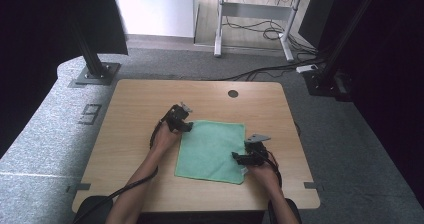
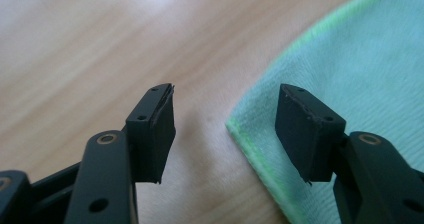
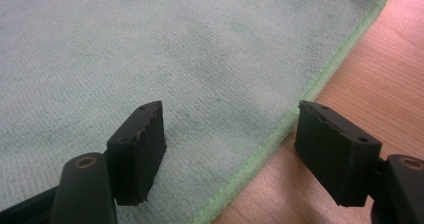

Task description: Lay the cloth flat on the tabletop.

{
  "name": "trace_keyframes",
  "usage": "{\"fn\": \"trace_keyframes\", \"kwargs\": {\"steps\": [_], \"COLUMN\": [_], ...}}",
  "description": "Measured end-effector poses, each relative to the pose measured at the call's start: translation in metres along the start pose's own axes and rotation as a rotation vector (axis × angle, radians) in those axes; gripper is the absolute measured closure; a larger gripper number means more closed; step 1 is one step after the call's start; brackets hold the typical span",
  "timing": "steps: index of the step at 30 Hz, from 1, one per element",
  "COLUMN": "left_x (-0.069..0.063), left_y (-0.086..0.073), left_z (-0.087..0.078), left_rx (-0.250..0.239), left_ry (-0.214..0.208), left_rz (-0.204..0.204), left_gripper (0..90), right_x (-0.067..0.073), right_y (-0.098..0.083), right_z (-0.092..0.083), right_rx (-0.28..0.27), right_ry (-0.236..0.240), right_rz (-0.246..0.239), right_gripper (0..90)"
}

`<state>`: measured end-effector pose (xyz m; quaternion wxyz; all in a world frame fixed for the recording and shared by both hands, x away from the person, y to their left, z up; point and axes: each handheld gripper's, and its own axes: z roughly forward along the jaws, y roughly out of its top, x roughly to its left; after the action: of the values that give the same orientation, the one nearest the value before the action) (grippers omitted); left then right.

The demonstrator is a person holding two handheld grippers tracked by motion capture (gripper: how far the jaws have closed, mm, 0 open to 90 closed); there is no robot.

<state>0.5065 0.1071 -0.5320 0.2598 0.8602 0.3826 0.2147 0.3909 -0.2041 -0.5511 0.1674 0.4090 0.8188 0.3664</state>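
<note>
So the high view gives the whole layout: a green cloth [image 1: 212, 151] lying flat and spread out as a rough square on the wooden table [image 1: 135, 109], a bit toward 4 o'clock from the table's middle. The left gripper [image 1: 186, 126] sits at the cloth's 11 o'clock corner and the right gripper [image 1: 239, 158] is over its right edge, down around 4 o'clock. What you can't get from up there is what the jaws are doing, too small to tell. The left gripper view sorts that out: the left gripper [image 2: 225, 129] has its jaws standing apart with nothing pinched, and the cloth's corner [image 2: 345, 79] pokes in from 3 o'clock, its tip right in the gap, with one jaw over bare wood and the other over the fabric. The right gripper view does the same for the other side: the right gripper [image 3: 230, 149] is open fairly wide, holding nothing, straddling the cloth's hem [image 3: 150, 54], which runs diagonally from 1 o'clock down to 6 o'clock, one jaw over cloth, one over wood. Close up, the cloth is a pale mint terry sort of weave with a brighter green stitched border, smooth with no real wrinkles. The high view also has a small dark round hole [image 1: 233, 93] in the tabletop at 12 o'clock from the cloth.
</note>
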Motion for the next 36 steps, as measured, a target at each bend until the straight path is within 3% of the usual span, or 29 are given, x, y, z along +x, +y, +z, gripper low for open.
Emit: {"fn": "trace_keyframes", "kwargs": {"steps": [5,9,11,14,16,20,24,28,34,36], "left_x": [-0.004,-0.005,-0.003,0.009,0.013,0.012,0.013,0.006,-0.004,-0.006], "left_y": [-0.008,-0.016,-0.016,-0.013,-0.012,-0.013,-0.016,-0.016,-0.016,-0.017], "left_z": [-0.008,-0.017,-0.019,-0.019,-0.017,-0.009,-0.007,-0.009,-0.013,-0.017], "left_rx": [0.01,0.031,0.028,-0.017,-0.028,-0.009,-0.024,-0.018,-0.01,-0.032], "left_ry": [-0.011,-0.083,-0.072,-0.085,-0.088,-0.114,-0.125,-0.141,-0.207,-0.184], "left_rz": [0.006,-0.014,-0.007,-0.084,-0.095,-0.067,-0.086,-0.038,0.008,0.011], "left_gripper": [40.8,40.9,40.8,44.3,46.0,46.4,46.3,46.5,58.1,58.6], "right_x": [-0.004,-0.012,-0.016,-0.017,-0.017,-0.017,-0.017,-0.017,-0.018,-0.018], "right_y": [-0.001,-0.003,-0.004,-0.004,-0.004,-0.005,-0.005,-0.005,-0.006,-0.006], "right_z": [-0.003,-0.007,-0.008,-0.008,-0.008,-0.008,-0.008,-0.008,-0.008,-0.008], "right_rx": [0.018,0.027,0.025,0.025,0.022,0.018,0.015,0.013,0.01,0.009], "right_ry": [0.0,-0.017,-0.028,-0.031,-0.033,-0.03,-0.031,-0.03,-0.028,-0.028], "right_rz": [-0.006,0.015,0.026,0.028,0.028,0.025,0.024,0.025,0.024,0.024], "right_gripper": [27.6,27.5,27.4,27.2,27.1,27.0,26.9,26.9,26.8,26.8]}}
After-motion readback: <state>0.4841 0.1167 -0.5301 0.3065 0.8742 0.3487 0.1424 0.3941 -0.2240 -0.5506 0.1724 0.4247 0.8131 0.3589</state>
